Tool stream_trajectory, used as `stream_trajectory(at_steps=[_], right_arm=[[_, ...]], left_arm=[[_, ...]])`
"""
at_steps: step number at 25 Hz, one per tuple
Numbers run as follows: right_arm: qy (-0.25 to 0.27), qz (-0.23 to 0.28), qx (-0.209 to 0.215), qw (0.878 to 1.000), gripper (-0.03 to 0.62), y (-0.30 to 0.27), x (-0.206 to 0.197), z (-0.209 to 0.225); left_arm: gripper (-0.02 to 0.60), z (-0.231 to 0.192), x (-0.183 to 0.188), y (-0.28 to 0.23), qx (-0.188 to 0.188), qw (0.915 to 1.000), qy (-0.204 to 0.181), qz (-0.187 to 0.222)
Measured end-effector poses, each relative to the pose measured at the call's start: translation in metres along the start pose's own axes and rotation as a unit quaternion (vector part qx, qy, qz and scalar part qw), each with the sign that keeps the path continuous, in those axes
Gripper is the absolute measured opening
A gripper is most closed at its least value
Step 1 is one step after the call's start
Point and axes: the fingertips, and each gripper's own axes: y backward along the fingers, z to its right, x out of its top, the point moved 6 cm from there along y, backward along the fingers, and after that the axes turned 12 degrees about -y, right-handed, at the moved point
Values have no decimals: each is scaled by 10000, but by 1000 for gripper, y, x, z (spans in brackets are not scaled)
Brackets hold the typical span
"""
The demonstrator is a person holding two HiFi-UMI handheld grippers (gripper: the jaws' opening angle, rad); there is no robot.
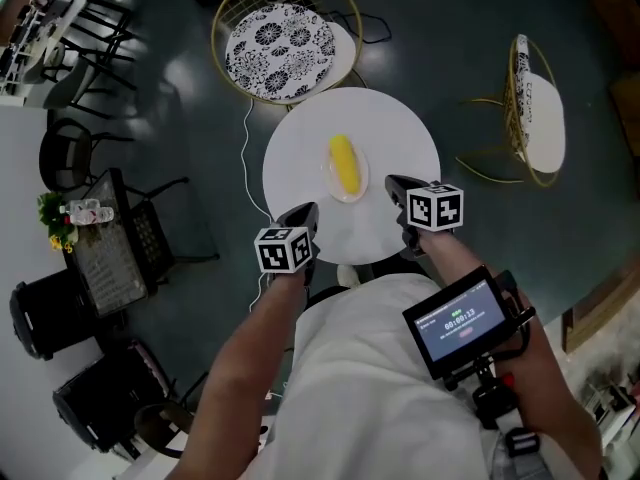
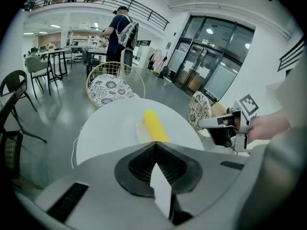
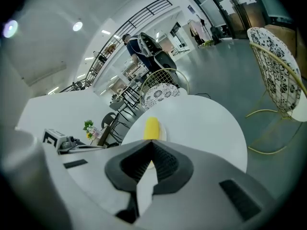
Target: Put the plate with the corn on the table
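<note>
The corn [image 1: 343, 162] lies on its plate [image 1: 347, 197] in the middle of the bench [image 1: 295, 153]. The left claw [image 1: 306, 215] and right claw [image 1: 397, 186] hover at its near edge, jaws pressed together and empty (seen only in the gripper views, which alone show a distant person [image 2: 119, 30]).

The plate's [image 2: 141, 129] near rim and the table's [image 2: 105, 128] near edge are hidden behind the left gripper [image 2: 154, 143].

Yellow corn [image 1: 343, 163] lying on white plate [image 1: 345, 188], near center of round white table [image 1: 400, 148].
</note>
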Motion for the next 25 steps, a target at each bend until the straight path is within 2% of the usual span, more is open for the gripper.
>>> stream_trajectory(at_steps=[7,12,20,25], right_arm=[[86,151,-158,9997,6,33,-28,-12],[138,300,-168,9993,6,60,-59,-42],[244,581,239,9977,6,71,-68,-79],[421,864,599,9936,6,90,-61,-112]], left_arm=[[8,6,-20,36,-143,9993,18,336],[8,15,-32,80,-333,9972,-98,657],[8,15,-23,105,-567,9896,-81,1320],[8,28,-9,127,-743,9817,-313,1724]])
